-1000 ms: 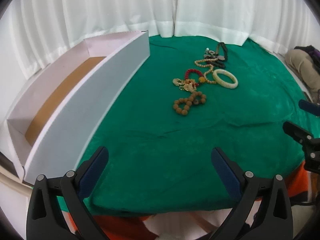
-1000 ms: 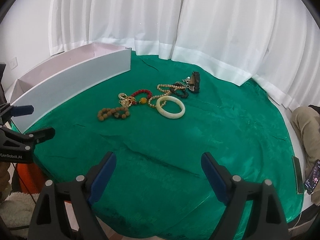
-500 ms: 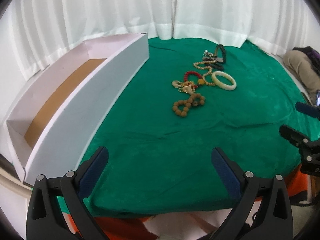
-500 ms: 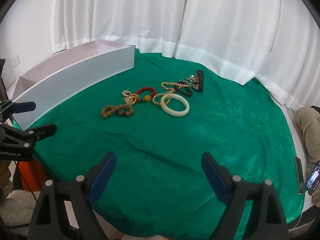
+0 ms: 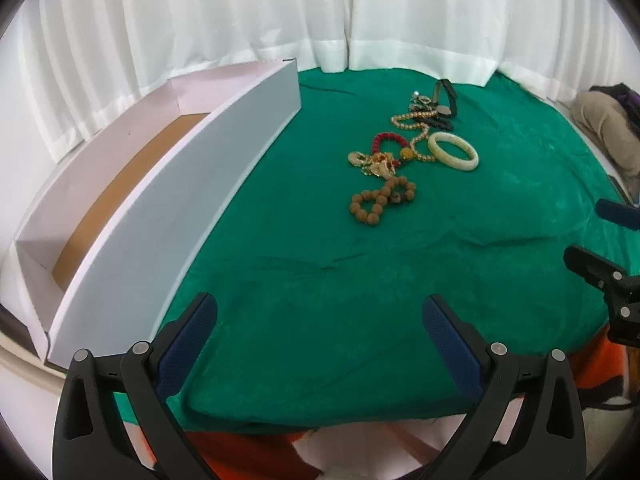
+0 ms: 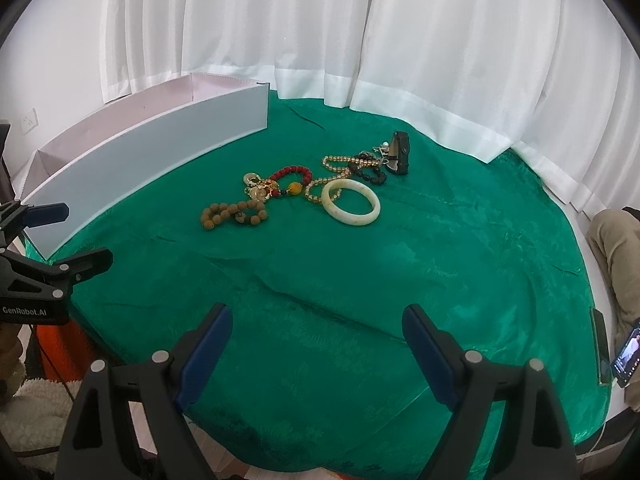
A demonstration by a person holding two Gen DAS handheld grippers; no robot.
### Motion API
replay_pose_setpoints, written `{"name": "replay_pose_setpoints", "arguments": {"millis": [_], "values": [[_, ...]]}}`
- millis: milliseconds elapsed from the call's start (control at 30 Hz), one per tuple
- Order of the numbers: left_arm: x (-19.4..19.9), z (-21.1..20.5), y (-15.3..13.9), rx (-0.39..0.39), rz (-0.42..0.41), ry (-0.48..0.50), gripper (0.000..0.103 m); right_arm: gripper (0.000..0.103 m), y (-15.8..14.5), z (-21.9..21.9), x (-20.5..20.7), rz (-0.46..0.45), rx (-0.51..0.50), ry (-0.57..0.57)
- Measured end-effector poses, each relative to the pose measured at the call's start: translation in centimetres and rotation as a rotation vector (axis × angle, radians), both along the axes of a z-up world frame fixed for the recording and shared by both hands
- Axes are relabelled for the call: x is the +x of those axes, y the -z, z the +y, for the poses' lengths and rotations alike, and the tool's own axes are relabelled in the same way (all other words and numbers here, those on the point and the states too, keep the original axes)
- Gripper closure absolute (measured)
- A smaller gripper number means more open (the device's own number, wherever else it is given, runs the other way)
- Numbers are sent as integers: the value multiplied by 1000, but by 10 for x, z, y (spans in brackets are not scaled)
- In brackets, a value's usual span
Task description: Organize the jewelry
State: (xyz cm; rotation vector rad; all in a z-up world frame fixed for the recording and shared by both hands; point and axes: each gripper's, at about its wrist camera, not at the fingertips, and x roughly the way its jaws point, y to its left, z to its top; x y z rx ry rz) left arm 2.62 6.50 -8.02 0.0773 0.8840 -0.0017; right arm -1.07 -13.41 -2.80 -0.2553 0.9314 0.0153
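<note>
Both grippers hover over the near edge of the worktop (image 6: 460, 264), which is draped in green cloth, and neither has anything in hand. The left gripper (image 5: 320, 320) has its jaws spread wide with only cloth between them; the right gripper (image 6: 316, 328) is equally wide open and empty. Such a wide gape suits a first approach, since the pieces ahead differ a good deal in width.

The jewelry lies in one loose cluster well ahead of both sets of jaws, roughly centred between them. Nearest the jaws is a brown bead bracelet (image 6: 234, 216), twisted into a figure of eight. Just beyond it sits a small heap of gold pieces (image 6: 258, 188) touching a red bead bracelet (image 6: 290, 174). To the right of these, from the right gripper's view, a pale bangle (image 6: 351, 207) lies flat, with a gold bead strand (image 6: 326, 178) running along and partly under its far rim. Farthest out are a dark bead bracelet (image 6: 366, 170) and a black band (image 6: 400, 154) standing on edge.

A long white box (image 5: 168, 184) with an open top and a brown floor stands ahead and to the left of the left jaws, apart from the cluster; it looks like the intended destination, and nothing is seen in the part of it that shows. Sorting appears not yet begun. The tangled strands may drag neighbours along, so the free-lying bangle or brown bracelet seems the easier first pick.
</note>
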Motion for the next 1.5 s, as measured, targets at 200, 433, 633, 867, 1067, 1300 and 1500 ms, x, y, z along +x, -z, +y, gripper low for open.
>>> {"name": "replay_pose_setpoints", "arguments": {"millis": [200,433,633,867,1067,1300,1500], "values": [[0,2,2,-9,13,-9,1,14,2,-1,0,8,2,4],[1,6,4,-17,22,-20,1,14,4,-2,2,17,3,7],[3,7,9,-18,38,-28,1,14,6,-3,2,30,5,6],[4,9,10,-19,41,-34,1,14,7,-2,2,33,7,9],[6,8,12,-16,47,-37,1,14,7,-2,2,33,7,9],[6,7,13,-14,51,-38,1,14,7,-2,2,35,9,11],[6,6,14,-15,54,-38,1,14,8,-2,2,35,11,14]]}}
